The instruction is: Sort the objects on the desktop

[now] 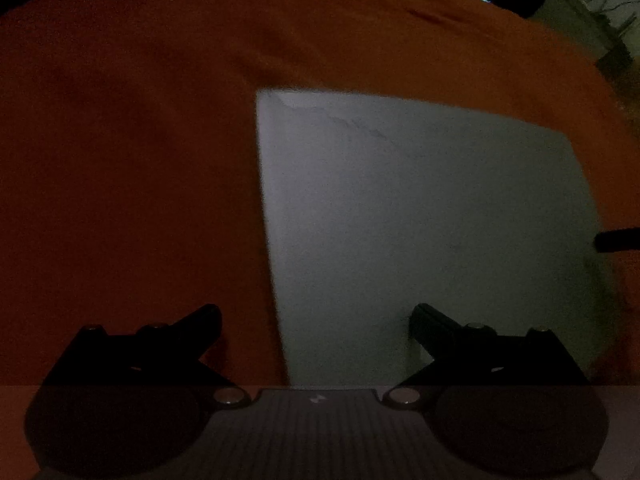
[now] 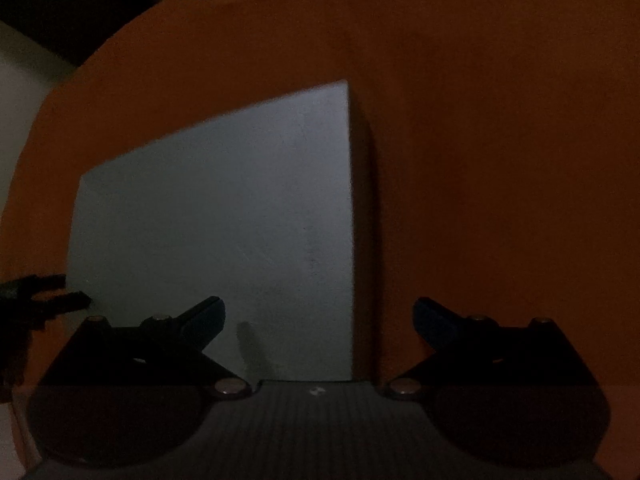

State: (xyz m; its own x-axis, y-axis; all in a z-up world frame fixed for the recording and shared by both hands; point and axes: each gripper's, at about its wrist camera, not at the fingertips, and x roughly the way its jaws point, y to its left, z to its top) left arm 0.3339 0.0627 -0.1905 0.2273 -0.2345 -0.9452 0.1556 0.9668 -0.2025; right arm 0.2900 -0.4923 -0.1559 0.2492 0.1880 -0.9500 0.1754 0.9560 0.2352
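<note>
Lighting: dim; fine detail is lost.
Surface: orange cloth-covered counter [image 1: 120,160].
Object: flat pale grey rectangular sheet [image 1: 420,220], lying on the cloth, ahead of both grippers; no other desktop item is discernible.
Left gripper [image 1: 316,320]: fingers spread wide, holding nothing, straddling the sheet's left edge.
Right gripper [image 2: 320,316]: fingers spread wide, holding nothing, straddling the sheet's right edge; its tip shows at the left view's right margin.
Handling (judged): probably light, thin, possibly flexible; hard to pinch flat.
Hold (judged): an exposed edge or corner, slid off or lifted first.

A plain pale grey sheet [image 1: 420,220] lies on an orange cloth [image 1: 128,160] — both dim, unpatterned.
</note>
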